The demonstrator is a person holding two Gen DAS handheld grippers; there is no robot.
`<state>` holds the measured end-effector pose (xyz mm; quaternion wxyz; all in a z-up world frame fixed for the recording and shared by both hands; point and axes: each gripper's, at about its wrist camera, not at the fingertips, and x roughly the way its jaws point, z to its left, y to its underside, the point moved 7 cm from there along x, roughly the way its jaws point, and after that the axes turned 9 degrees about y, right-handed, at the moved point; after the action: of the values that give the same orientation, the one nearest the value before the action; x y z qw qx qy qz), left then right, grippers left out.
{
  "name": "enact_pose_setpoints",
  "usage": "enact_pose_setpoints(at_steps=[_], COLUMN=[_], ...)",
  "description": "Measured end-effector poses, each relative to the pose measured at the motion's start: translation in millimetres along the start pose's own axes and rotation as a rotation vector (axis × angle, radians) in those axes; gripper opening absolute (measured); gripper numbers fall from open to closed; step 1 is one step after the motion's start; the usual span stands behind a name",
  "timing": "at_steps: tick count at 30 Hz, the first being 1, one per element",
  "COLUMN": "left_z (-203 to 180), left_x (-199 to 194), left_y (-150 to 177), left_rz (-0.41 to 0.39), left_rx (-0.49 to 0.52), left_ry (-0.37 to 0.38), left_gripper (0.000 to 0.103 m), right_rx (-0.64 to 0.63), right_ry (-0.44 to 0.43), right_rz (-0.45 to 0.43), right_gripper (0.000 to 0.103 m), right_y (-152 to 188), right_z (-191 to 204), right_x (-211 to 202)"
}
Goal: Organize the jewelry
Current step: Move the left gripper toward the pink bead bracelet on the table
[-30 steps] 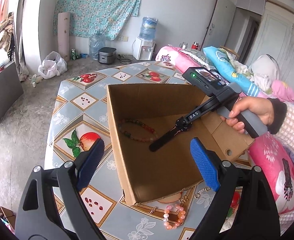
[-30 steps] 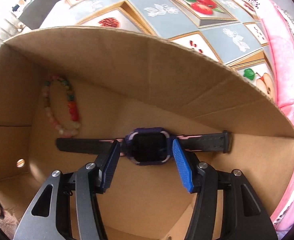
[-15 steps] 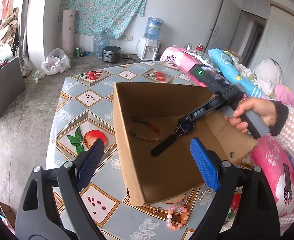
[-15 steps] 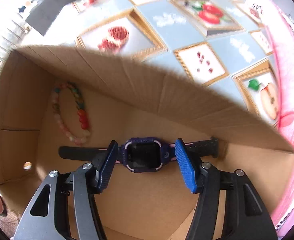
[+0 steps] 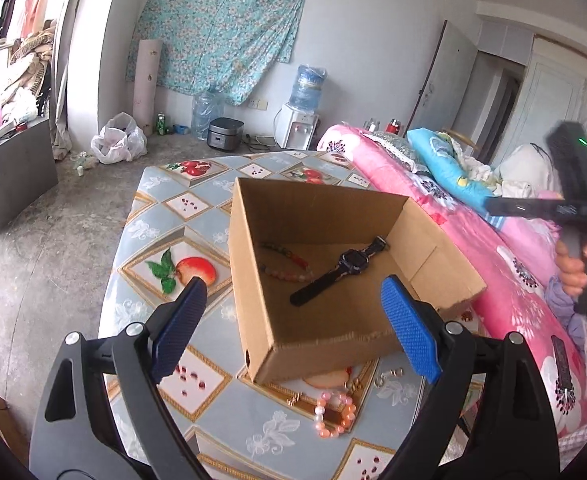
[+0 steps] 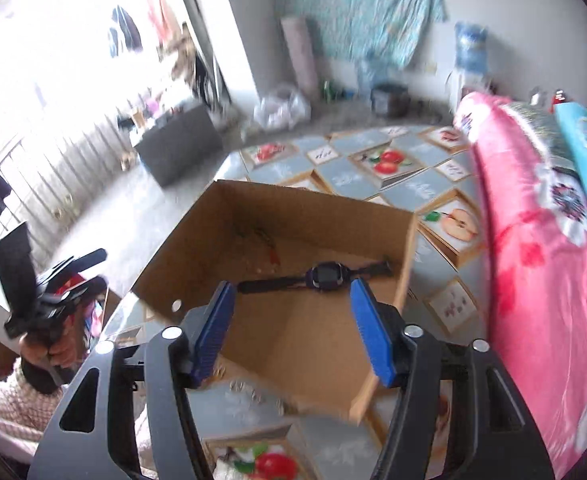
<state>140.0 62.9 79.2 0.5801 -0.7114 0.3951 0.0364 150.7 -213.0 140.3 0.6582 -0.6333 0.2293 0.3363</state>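
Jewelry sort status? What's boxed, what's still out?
Boxed: watch and multicolour bead bracelet lie in the cardboard box. In hand: nothing; right gripper, jaws just opening, and left gripper are empty. Left: pink bead bracelet and small gold pieces on the table.

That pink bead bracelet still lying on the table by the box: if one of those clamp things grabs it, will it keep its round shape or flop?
The pink bead bracelet would probably flop: it is separate round beads on a string, lying in a loose loop. The smooth beads might slip or roll between the fingers. It looks light, so it should lift easily off the tablecloth.
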Motion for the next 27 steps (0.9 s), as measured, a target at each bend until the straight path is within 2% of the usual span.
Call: enact_pose_setpoints(at_steps=[2, 4, 7, 13, 16, 19, 22, 27], left_z=[-3, -6, -6, 3, 2, 1, 3, 7], left_x=[-7, -11, -9, 23, 41, 49, 55, 56], left_y=[14, 28, 59, 128, 151, 156, 161, 161], left_rz=[0.011, 0.030, 0.096, 0.254, 0.310, 0.329, 0.349, 0.330], left_rx=[0.013, 0.029, 0.036, -0.011, -0.004, 0.025, 0.048, 0.052], left_ry=[-0.009, -0.032, -0.079, -0.193, -0.240, -0.267, -0.292, -0.285], left_gripper=[0.086, 0.088, 0.088, 0.088, 0.088, 0.088, 0.089, 0.096], right_rx=[0.002, 0.016, 0.066, 0.094, 0.087, 0.056, 0.003, -0.003], right_ry=[0.030, 0.056, 0.101, 0.177, 0.196, 0.222, 0.264, 0.267], right_rz=[-0.040, -0.047, 0.024, 0.113, 0.138, 0.158, 0.144, 0.141], right_gripper=[0.068, 0.074, 0.076, 0.076, 0.076, 0.077, 0.085, 0.096], right_y=[31, 60, 115, 183, 195, 201, 200, 201], right_z=[0, -5, -7, 7, 17, 24, 31, 36], right_x=[-17, -11, 18, 69, 90, 104, 108, 112])
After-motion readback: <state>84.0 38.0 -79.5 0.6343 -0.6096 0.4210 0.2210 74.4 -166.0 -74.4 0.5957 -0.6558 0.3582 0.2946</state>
